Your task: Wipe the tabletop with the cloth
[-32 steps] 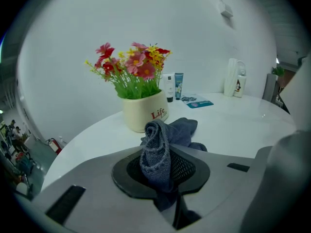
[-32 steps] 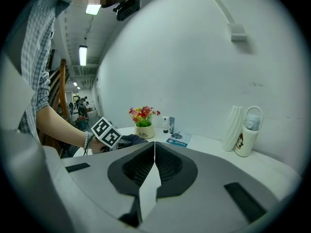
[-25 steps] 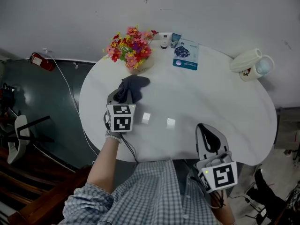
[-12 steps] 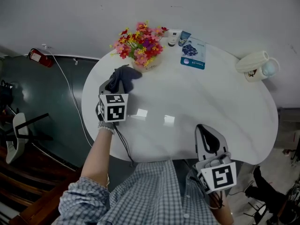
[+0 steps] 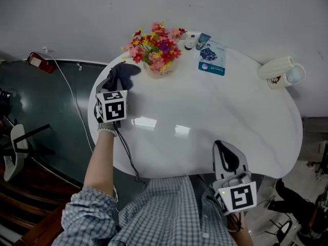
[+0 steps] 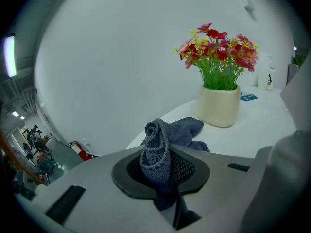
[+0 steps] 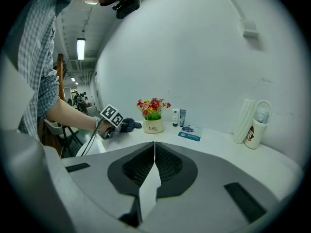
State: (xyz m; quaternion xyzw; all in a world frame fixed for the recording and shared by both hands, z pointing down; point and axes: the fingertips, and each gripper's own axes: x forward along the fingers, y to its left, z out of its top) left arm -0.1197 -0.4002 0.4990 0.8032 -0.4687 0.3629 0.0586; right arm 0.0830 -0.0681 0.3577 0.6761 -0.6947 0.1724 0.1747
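Left gripper (image 5: 116, 85) pinches the cloth (image 5: 122, 72) on the tabletop (image 5: 205, 111), flower pot (image 6: 218, 106) just beside.

cloth (image 6: 156, 152): pinched end hidden inside left gripper (image 6: 164, 178) | card (image 5: 211, 58): print too small to read

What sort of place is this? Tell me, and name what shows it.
Likely an office or workshop corner: a white table against a bare wall, a fire extinguisher on the floor beside it, and strip lights over a long room behind.
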